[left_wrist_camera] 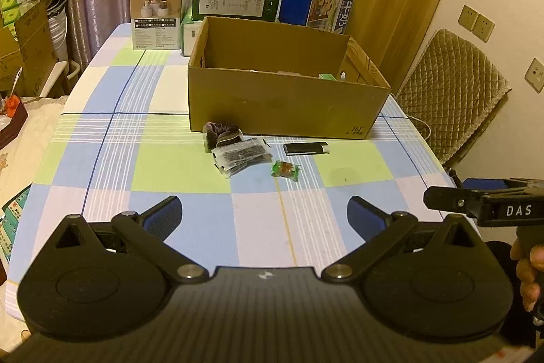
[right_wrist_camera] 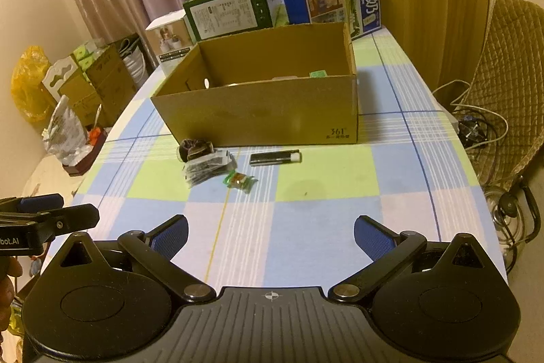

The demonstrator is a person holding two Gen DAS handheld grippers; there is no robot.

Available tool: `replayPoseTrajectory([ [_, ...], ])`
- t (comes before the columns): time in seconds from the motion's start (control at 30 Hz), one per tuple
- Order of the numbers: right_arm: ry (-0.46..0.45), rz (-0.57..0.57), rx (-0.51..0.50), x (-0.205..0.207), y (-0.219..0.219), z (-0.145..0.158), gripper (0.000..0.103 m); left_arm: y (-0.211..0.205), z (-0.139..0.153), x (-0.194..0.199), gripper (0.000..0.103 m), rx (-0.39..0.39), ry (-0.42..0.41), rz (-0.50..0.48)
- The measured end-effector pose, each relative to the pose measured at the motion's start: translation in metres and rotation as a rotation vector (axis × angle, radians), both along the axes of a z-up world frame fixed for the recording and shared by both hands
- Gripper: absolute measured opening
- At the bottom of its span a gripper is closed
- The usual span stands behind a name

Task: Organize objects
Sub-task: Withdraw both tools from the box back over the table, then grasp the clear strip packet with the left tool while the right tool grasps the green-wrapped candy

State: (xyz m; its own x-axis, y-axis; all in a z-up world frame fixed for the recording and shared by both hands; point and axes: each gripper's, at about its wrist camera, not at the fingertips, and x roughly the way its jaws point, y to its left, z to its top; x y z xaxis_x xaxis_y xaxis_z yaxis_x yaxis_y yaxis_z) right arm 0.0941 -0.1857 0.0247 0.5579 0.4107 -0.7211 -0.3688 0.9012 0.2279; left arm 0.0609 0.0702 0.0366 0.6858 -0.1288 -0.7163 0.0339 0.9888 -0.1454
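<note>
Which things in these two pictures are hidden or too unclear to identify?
- Contents of the cardboard box: both views, the near wall hides all but a green corner.
- Print on the sachets: both views, too small.
- Dark bundle: partly under the sachets, unidentifiable.
- Right gripper: left wrist view, cut off by the right edge.

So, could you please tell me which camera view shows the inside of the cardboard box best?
The right wrist view: it looks down into the cardboard box, showing an inner wall with its hole and a green item. The left wrist view sees the box lower, so its front wall hides most of the inside.
</note>
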Motion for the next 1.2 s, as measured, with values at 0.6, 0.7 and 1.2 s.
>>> replayPoseTrajectory([
  [0.6, 0.012, 0.017, -0.016, 0.009, 0.004, -0.015, 0.101, 0.011, -0.009, 0.015, 0.101, 0.012, 0.015, -0.004],
  [0.7, 0.007, 0.035, -0.022, 0.013, 0.007, -0.020, 0.101, 0.014, -0.010, 0.022, 0.101, 0.030, 0.011, -0.018],
  [1.2, 0.017, 0.128, -0.066, 0.051, 0.033, -0.056, 0.100, 0.023, -0.050, 0.080, 0.100, 0.125, 0.016, -0.147],
])
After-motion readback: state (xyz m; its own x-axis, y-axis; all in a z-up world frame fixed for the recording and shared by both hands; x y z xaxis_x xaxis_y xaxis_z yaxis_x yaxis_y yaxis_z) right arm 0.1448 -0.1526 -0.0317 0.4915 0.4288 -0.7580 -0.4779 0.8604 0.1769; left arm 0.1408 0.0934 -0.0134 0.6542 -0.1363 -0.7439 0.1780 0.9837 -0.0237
